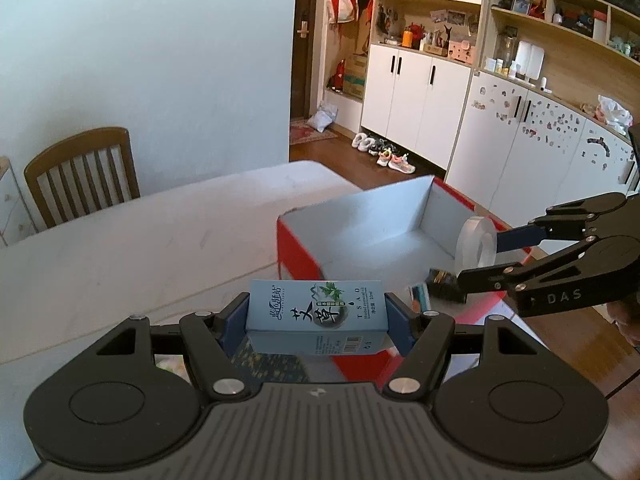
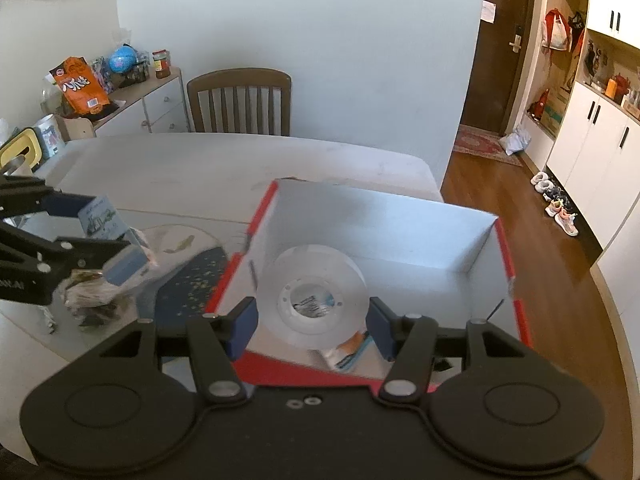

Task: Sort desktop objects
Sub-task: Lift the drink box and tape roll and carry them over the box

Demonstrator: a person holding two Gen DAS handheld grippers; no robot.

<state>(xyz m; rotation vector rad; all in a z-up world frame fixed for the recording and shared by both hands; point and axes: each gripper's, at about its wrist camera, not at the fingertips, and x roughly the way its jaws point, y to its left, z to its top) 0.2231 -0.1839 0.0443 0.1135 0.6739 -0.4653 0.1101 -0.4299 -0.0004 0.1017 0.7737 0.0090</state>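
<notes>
My left gripper (image 1: pixel 318 320) is shut on a small blue carton of herbal oil (image 1: pixel 316 312), held crosswise in the air just short of the red box (image 1: pixel 296 252). The same carton (image 2: pixel 100 216) shows at the left of the right wrist view between the left gripper's (image 2: pixel 108 236) blue pads. My right gripper (image 2: pixel 312 316) is shut on a clear roll of tape (image 2: pixel 312 292), held on edge above the red box (image 2: pixel 516 296) with its grey inside. In the left wrist view the tape roll (image 1: pixel 476 244) hangs over the box's right side in the right gripper (image 1: pixel 480 252).
A few small items lie on the box floor (image 2: pixel 348 352). A star-patterned mat (image 2: pixel 188 288) and a clear bag of bits (image 2: pixel 92 300) lie left of the box on the white table (image 2: pixel 200 168). A wooden chair (image 2: pixel 240 100) stands behind; the table's right edge drops to wooden floor.
</notes>
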